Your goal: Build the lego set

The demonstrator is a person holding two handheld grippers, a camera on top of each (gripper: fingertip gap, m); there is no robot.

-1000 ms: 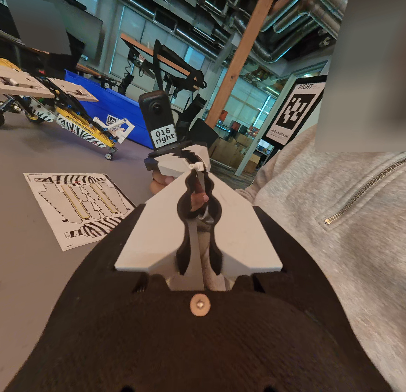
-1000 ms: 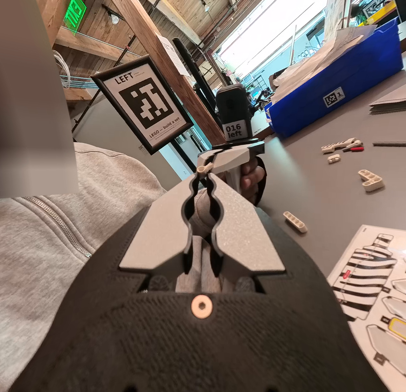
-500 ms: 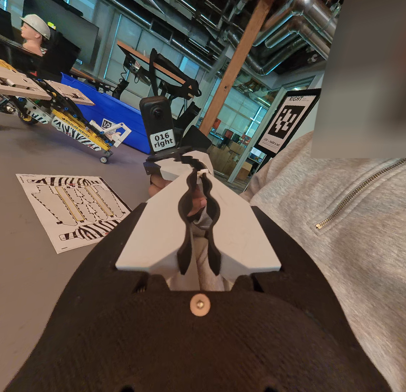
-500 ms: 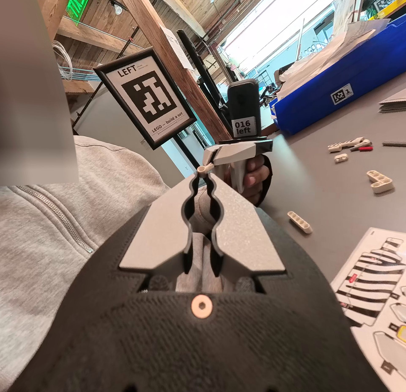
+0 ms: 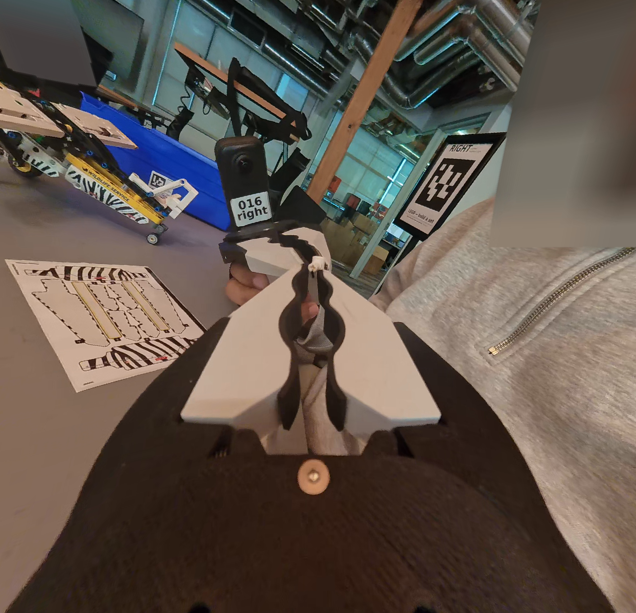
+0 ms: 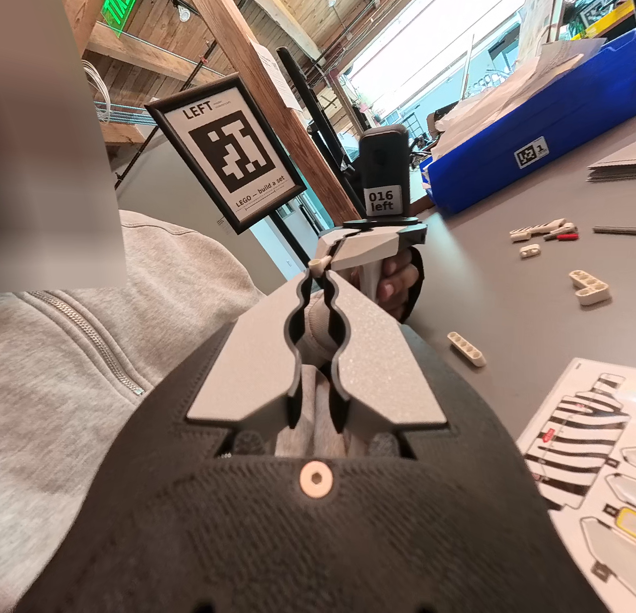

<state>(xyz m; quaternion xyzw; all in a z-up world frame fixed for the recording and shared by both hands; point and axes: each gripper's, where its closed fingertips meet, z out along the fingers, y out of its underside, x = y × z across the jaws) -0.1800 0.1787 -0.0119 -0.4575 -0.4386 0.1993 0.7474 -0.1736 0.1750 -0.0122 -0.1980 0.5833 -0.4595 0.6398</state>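
Observation:
My two grippers meet tip to tip above the grey table, close to a person's grey sweatshirt. A small off-white lego connector sits where the tips meet; it also shows in the left wrist view. My right gripper is shut with the connector at its tips. My left gripper is shut on the same piece from the opposite side. Each gripper also shows in the other view: the left one and the right one. How deep the piece sits in either grip is hidden.
A part-built zebra-striped yellow lego vehicle and a blue bin stand at the back. A sticker sheet lies on the table. Loose white beams, an L-shaped piece and small parts lie beyond. The tips of both grippers are at nearly the same place.
Both grippers stay tip to tip with the small piece between them. The pair has shifted and tilted slightly; the grips have not changed.

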